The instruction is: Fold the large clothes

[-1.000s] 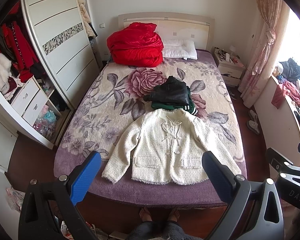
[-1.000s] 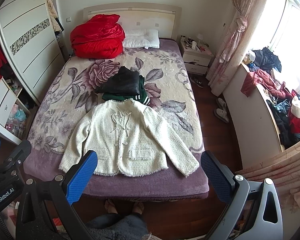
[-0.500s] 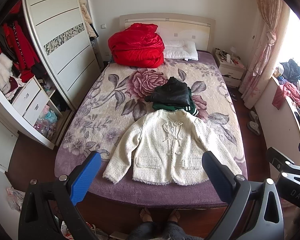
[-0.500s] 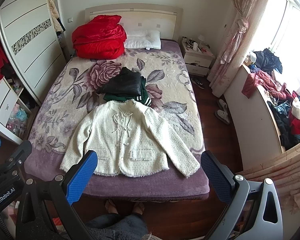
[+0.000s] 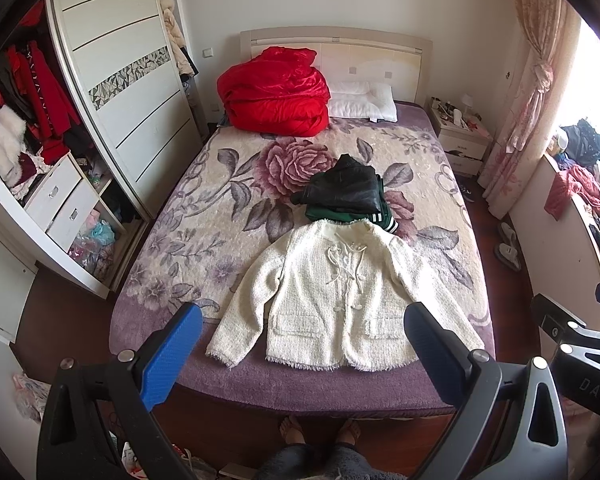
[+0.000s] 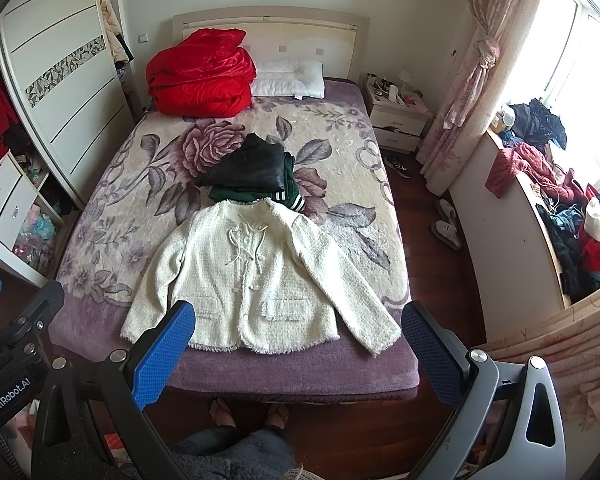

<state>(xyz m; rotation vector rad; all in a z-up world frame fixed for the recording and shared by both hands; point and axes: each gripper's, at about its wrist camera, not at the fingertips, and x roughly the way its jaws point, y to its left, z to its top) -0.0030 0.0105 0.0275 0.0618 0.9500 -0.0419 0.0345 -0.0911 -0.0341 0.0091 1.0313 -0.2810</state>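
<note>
Jaws wide apart on both left gripper [image 5: 300, 352] and right gripper [image 6: 298, 346], nothing held, both hovering off the foot of the bed [image 6: 284, 376]. Cream tweed jacket [image 6: 256, 276] lies flat, front up, sleeves splayed, hem near the edge. Looks soft but bulky; I'd pinch cuffs or shoulders. Folded black and green clothes [image 6: 252, 180] touch its collar.

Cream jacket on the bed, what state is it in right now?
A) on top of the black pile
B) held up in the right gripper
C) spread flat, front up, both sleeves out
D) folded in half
C: the cream jacket lies flat on the bed, front up, sleeves splayed; both the left gripper and the right gripper are open and hold nothing.
</note>
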